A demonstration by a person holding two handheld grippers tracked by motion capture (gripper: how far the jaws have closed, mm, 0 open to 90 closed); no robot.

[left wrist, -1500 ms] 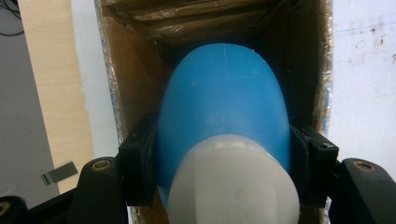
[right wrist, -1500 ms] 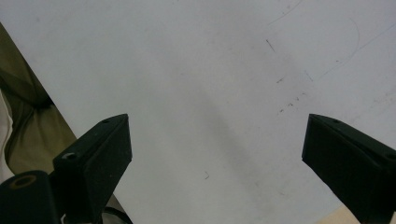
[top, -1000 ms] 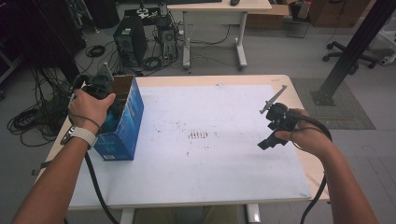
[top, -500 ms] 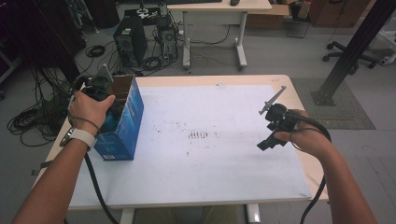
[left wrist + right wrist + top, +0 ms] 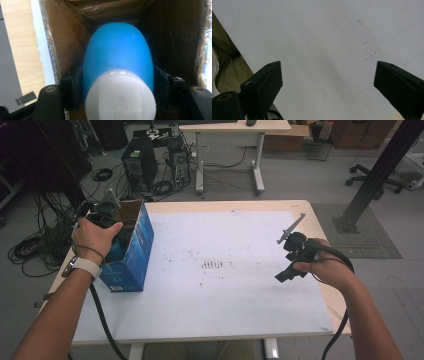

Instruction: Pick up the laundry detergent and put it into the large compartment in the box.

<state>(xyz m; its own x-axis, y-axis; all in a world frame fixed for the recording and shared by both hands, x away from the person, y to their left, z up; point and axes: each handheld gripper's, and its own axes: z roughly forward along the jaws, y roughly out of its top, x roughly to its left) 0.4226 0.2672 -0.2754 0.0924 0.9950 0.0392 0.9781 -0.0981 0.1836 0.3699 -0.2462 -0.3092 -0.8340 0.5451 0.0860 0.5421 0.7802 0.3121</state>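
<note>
— Little has been changed since half a second ago: both hands are seen in almost the same places, with the right one shifted only a touch

— And nearest the person, what is seen?

— Two forearms are brought in from the bottom edge of the high view. The right gripper [image 5: 327,82] is held over the white table [image 5: 225,305] near its right edge, well apart from everything else; its jaws are spread wide with nothing between them, only bare tabletop

— Farther off?

— The left gripper [image 5: 117,82] is reached down into the blue cardboard box [image 5: 131,252] at the table's left side, the hand [image 5: 95,236] wrapped over it from above, wrist bent downward. In the left gripper view its jaws are pressed against both flanks of a blue bottle [image 5: 117,55] with a white cap [image 5: 120,97], which is stood inside the box

— How is the bottle likely to handle?

— A smooth, rounded plastic body is suggested, so it is judged slippery and fairly light, perhaps slightly squashy if empty. A hold on the widest part of the body, just under the cap, as taken now, is judged sound
</note>
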